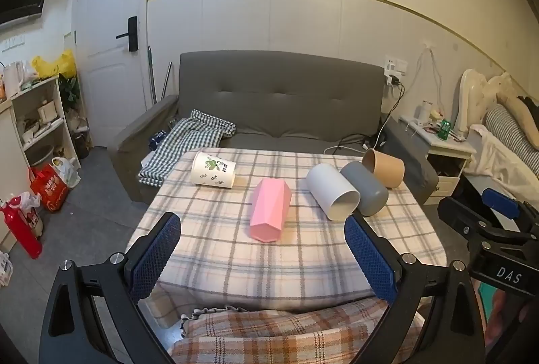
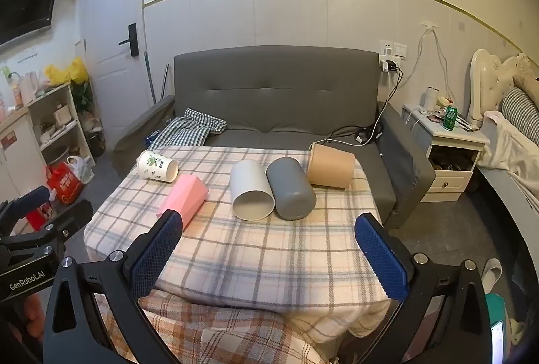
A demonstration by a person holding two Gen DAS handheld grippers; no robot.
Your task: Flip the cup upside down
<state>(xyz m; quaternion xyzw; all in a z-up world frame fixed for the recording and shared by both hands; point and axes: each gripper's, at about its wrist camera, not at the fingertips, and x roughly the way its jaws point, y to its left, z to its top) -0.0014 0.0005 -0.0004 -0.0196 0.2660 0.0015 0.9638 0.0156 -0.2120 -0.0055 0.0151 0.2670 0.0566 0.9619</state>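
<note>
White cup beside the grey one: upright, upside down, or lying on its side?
On its side. The white cup lies on the plaid cloth, open mouth toward the camera, touching the grey cup.

A lived-in home: grey sofa, bed, nightstand.

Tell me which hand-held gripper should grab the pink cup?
Probably the left hand-held gripper: the pink cup lies straight ahead between its open fingers. For the right hand-held gripper, it lies off to the left.

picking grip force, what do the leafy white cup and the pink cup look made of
Leafy white cup: likely paper, matte, with printed green pattern and a thin rolled rim. Pink cup: probably hard plastic, smooth and faceted with faint sheen; ceramic can't be ruled out.
</note>
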